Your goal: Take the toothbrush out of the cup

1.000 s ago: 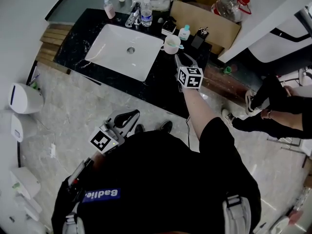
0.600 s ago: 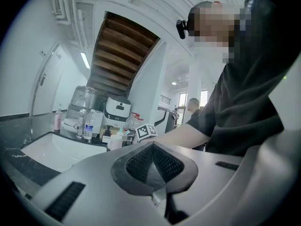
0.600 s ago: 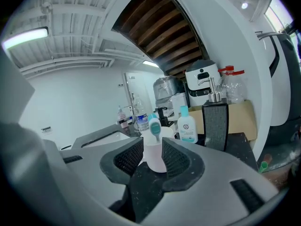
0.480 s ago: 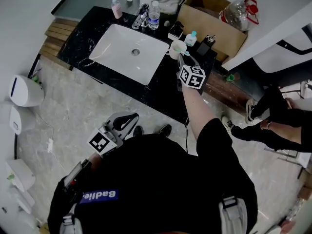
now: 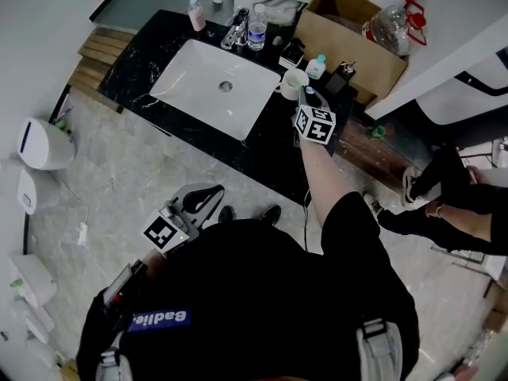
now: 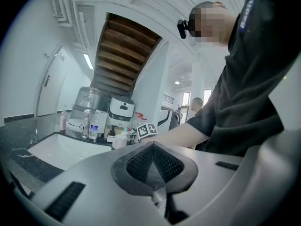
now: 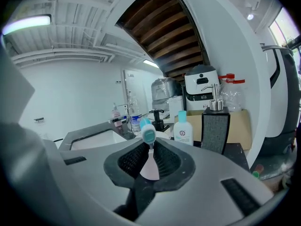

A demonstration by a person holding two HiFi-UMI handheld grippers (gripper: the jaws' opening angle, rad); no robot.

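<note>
A white cup (image 5: 293, 82) stands on the black counter (image 5: 262, 145), to the right of the sink. My right gripper (image 5: 308, 101) reaches to the cup's right side and is shut on the toothbrush (image 5: 309, 91). In the right gripper view the teal toothbrush head (image 7: 148, 134) sticks up just past the pads, its pale neck pinched between them at my right gripper (image 7: 150, 152). The cup's rim (image 7: 162, 134) shows just behind. My left gripper (image 5: 198, 201) hangs low by my body, over the floor, shut and empty; its pads meet in the left gripper view (image 6: 154, 168).
The white sink basin (image 5: 214, 86) fills the counter's left part, with a faucet (image 5: 237, 26), a water bottle (image 5: 256, 28) and a pink soap bottle (image 5: 195, 13) behind it. A teal-capped bottle (image 7: 183, 128) and a black dispenser (image 7: 215, 126) stand near the cup. Behind is a cardboard box (image 5: 349, 42).
The head view has drifted, so the counter sits a little lower and further right. My right gripper stays at the cup with the toothbrush. The left gripper has barely moved.
</note>
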